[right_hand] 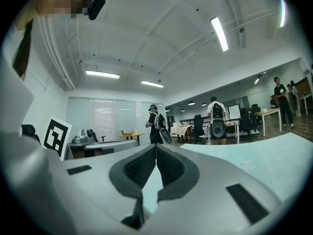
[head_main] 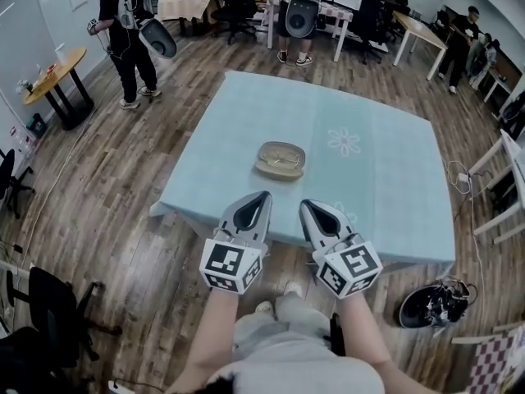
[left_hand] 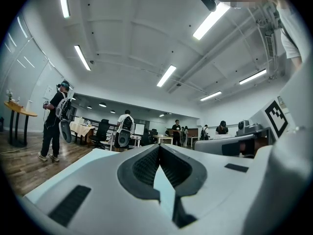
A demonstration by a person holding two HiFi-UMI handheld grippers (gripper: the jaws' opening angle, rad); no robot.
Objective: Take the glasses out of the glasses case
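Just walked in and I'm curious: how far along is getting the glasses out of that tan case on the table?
Nothing looks done yet: the tan oval glasses case lies untouched in the middle of the light blue tablecloth; whether it is open is unclear. Nothing is in hand: the left gripper and right gripper are shut and empty, short of the case. Left: reach it and lift the glasses out.

I found no words, numbers or brand names that I could read anywhere in the room. The only signs were the black-and-white square markers (head_main: 223,261) on the cubes (head_main: 349,268) of my left gripper (head_main: 261,197) and my right gripper (head_main: 305,206), and these were plain block patterns without letters. One such marker also showed at the edge of each gripper view, equally wordless.
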